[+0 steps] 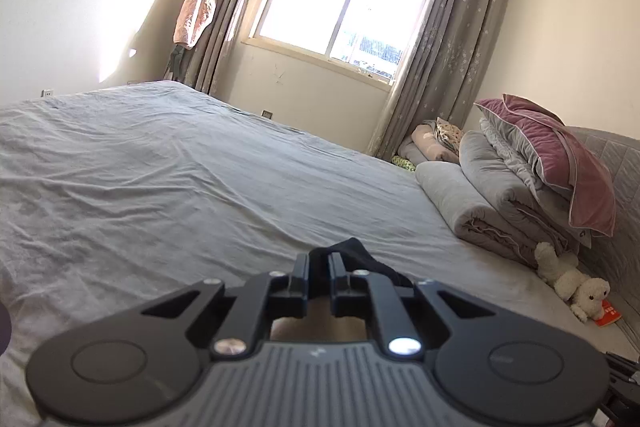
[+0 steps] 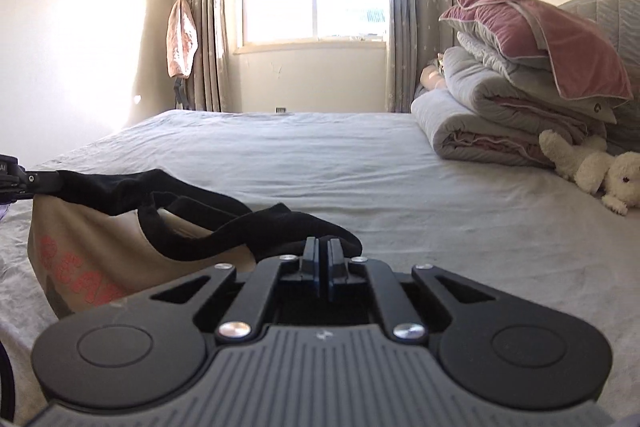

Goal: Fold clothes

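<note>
Left gripper (image 1: pixel 319 259) jaws pinching black trim of the beige printed-cotton garment (image 2: pixel 92 247). Right gripper (image 2: pixel 322 247) jaws likewise clamped on it. Pink print visible only from right wrist, above grey bed sheet (image 2: pixel 360 163).

One beige garment with black trim (image 2: pixel 100 247), one pink velvet pillow (image 2: pixel 552 39), one white plush toy (image 2: pixel 592 171), two folded grey quilts (image 2: pixel 492 107), two black grippers (image 2: pixel 322 247).

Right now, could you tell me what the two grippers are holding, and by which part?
Both grip one beige garment with black trim: the left gripper and the right gripper each pinch its black edge, at opposite ends.
</note>
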`<action>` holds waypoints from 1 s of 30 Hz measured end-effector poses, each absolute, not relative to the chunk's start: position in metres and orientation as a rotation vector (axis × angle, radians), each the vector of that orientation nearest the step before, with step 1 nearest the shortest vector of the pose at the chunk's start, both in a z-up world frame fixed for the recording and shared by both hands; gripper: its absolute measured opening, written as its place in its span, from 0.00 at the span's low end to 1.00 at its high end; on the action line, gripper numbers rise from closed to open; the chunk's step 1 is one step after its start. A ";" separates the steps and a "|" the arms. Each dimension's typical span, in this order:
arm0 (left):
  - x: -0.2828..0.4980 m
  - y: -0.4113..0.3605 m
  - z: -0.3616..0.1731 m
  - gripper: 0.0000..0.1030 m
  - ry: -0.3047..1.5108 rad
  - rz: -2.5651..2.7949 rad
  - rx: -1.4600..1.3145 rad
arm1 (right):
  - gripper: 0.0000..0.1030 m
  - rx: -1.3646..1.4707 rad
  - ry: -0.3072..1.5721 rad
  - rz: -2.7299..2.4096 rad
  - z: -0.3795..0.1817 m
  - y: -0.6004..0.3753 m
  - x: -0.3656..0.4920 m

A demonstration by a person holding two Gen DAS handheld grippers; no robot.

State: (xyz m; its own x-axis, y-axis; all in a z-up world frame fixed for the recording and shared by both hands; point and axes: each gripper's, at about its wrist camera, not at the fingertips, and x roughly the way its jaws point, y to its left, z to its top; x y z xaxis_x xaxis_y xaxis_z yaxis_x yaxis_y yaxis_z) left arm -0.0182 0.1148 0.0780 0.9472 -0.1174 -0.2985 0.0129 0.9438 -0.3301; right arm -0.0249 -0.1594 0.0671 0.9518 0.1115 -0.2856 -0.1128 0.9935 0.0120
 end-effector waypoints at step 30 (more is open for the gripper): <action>-0.129 0.084 0.274 0.00 -0.082 -0.080 -0.147 | 0.05 -0.151 -0.141 0.079 0.250 -0.196 -0.099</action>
State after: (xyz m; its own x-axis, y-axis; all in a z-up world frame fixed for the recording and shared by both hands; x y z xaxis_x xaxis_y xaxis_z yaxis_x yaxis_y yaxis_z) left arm -0.1293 0.0844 0.2743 0.9935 -0.0730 0.0877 0.0851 0.9861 -0.1426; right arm -0.0990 -0.1962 0.2500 0.9870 0.0888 0.1339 -0.0675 0.9855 -0.1555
